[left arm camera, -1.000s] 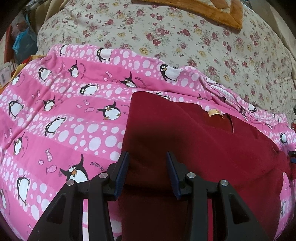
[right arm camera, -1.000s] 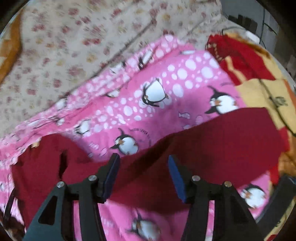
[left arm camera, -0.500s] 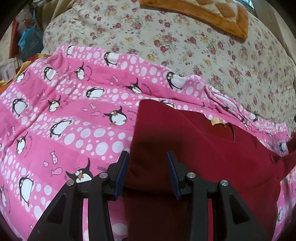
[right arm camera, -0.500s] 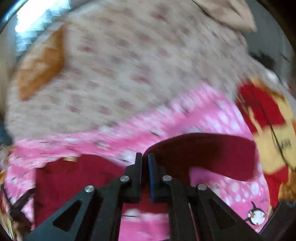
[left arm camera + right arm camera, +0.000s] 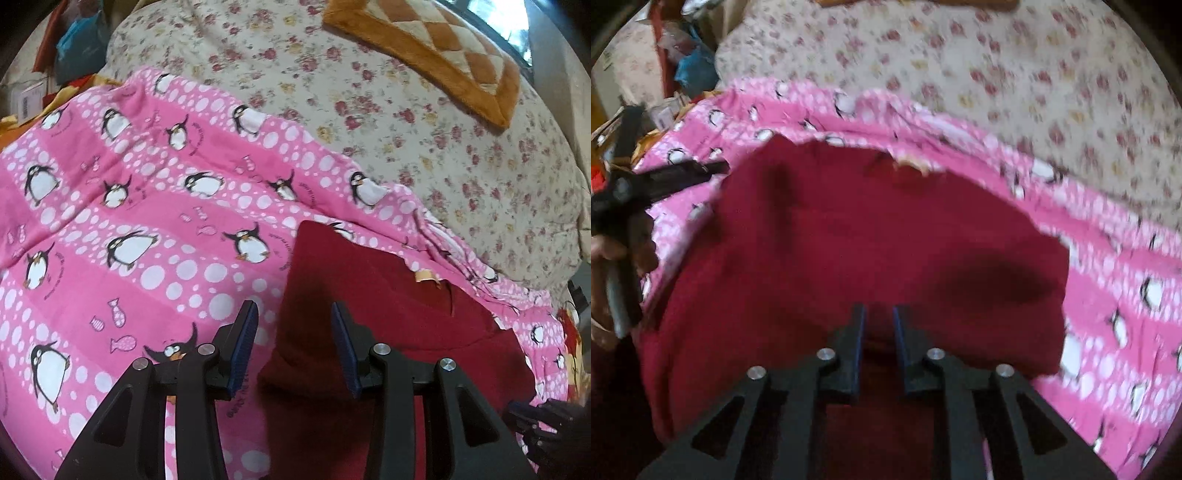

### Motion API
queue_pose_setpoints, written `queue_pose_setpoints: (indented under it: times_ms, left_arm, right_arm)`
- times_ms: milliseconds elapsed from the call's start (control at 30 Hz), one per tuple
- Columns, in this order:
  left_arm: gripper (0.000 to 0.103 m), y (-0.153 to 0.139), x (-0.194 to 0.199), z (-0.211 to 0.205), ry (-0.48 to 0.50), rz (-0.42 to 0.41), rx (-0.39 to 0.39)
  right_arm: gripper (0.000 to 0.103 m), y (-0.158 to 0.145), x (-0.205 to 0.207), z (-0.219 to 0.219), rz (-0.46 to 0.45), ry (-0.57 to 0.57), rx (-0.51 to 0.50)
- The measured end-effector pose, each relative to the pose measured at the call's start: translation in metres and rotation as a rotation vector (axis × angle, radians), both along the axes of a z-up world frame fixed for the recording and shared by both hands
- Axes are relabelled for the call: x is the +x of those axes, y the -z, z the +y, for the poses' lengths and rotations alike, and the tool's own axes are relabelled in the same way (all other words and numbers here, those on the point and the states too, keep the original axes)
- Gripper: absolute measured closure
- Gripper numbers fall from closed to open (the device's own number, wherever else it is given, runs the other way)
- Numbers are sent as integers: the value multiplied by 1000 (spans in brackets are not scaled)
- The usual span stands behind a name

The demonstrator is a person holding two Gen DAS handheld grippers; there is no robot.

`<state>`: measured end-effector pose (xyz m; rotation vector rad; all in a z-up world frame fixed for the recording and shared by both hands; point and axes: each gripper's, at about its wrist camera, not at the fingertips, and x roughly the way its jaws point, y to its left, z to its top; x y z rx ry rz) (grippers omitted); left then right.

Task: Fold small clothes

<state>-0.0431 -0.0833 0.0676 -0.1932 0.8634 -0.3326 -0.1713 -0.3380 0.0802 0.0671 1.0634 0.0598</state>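
Note:
A dark red garment (image 5: 369,295) lies on a pink penguin blanket (image 5: 147,221), with a tan neck label (image 5: 424,275) at its far edge. My left gripper (image 5: 297,332) is open over the garment's left edge, and the cloth passes under the gap untouched by the pads. In the right wrist view the garment (image 5: 868,240) fills the middle, folded in on itself. My right gripper (image 5: 879,325) sits low over its near part; the jaws are opening, a narrow gap apart, with red cloth showing in the gap. The left gripper (image 5: 624,192) and the hand holding it show at the left edge.
A cream floral quilt (image 5: 369,110) rises behind the blanket, with an orange checked cushion (image 5: 443,55) on top. Bags and boxes (image 5: 74,44) pile up at the far left. A red and yellow cloth (image 5: 569,332) lies at the right edge.
The right gripper shut on a flap of the red garment, swept it left across the garment while rolling, and its jaws have now parted slightly. The left gripper drifted a little and stayed open.

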Motion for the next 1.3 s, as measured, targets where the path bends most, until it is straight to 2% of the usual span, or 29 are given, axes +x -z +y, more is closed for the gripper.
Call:
queue_pose_setpoints:
  times_ms: [133,200,300,400,500,533,600,767,900,933,967,1000,1033,1100,1167,1233,1300]
  left_arm:
    - [83,1,-2,-8,55,15,-1]
    - [83,2,-4,-12,82,28,1]
    - [83,3,-7,-15,117,51,-8]
    - [83,8,-10,-19,157,87,-5]
    - [84,16,-14,-32,193,105,69]
    - [90,15,-17,-36,209,88,95]
    - [102,11,-21,-41,237,68,109]
    - [103,-11,-23,-48,257,17,69]
    - [103,-31,-15,-57,271,-11,56]
    - [103,-39,-11,-62,273,-27,61]
    - [103,-45,-9,-64,274,-38,61]
    - [103,-52,-6,-67,276,-53,59]
    - [103,-60,-3,-70,276,-79,59]
    - [103,-66,0,-75,265,-122,91]
    - [103,-58,8,-79,251,-123,143]
    - [103,-32,25,-82,215,-53,187]
    - [103,-1,41,-80,158,26,249]
  right_arm:
    - [60,-15,-19,-27,-62,69,41]
    - [55,-19,-25,-39,-76,101,44]
    - [55,-22,-33,-62,-84,154,27]
    - [52,-24,-41,-96,-94,277,33]
    - [50,-21,-40,-129,-89,396,74]
    - [49,-19,-35,-138,-88,422,81]
    - [47,-15,-27,-144,-84,432,94]
    - [40,10,9,-157,-43,442,147]
    - [39,37,36,-171,10,474,207]
    - [42,39,38,-171,4,468,221]
    - [49,38,40,-170,-10,450,213]
    - [83,32,41,-167,-31,431,169]
    - [91,23,39,-164,-64,425,124]
    - [93,8,32,-165,-126,431,110]
    - [93,-3,29,-166,-171,455,54]
    - [93,1,34,-170,-155,470,37]
    - [99,18,44,-175,-98,497,6]
